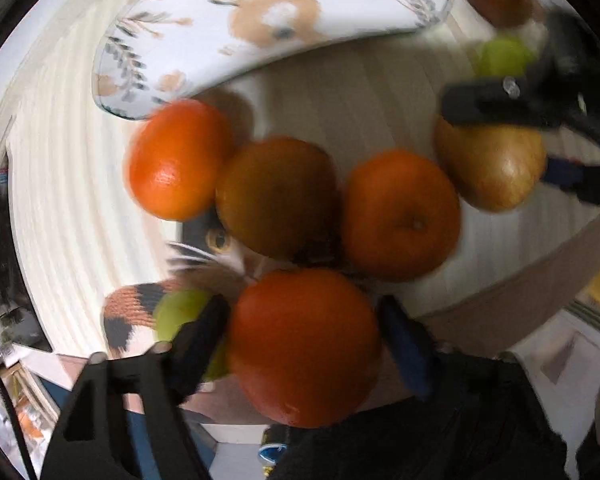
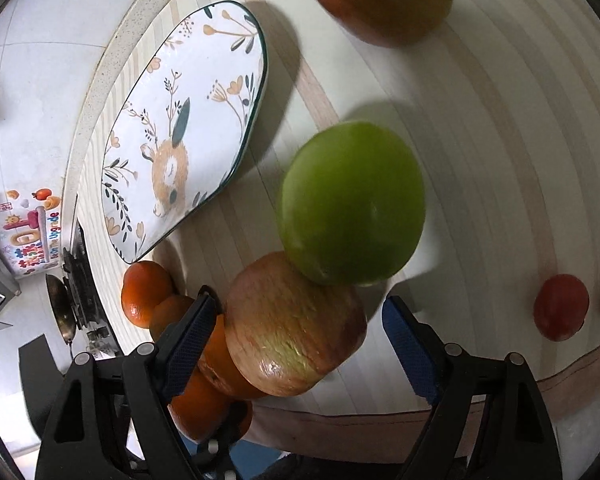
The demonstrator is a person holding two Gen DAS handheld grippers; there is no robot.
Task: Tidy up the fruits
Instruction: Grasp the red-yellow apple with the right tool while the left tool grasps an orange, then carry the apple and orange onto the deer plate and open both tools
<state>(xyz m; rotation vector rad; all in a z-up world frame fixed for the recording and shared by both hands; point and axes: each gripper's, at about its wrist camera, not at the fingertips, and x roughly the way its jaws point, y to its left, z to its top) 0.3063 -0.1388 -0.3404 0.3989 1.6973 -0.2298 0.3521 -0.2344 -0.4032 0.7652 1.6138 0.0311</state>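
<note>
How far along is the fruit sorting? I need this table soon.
Nothing looks done: the plate is bare. In hand: the left gripper straddles an orange, grip unclear in the blur; the open right gripper straddles a reddish apple. Remaining: all visible fruit, including the other oranges and the green fruit, sits on the table.

The left wrist camera looks almost straight down, close above the oranges [image 1: 278,196] beside the deer-print plate [image 1: 260,20] on the desk [image 1: 60,200]. The right wrist camera looks steeply down, close over the green apple [image 2: 352,204] beside that plate [image 2: 180,128]. Both views share plate, oranges and apples.
</note>
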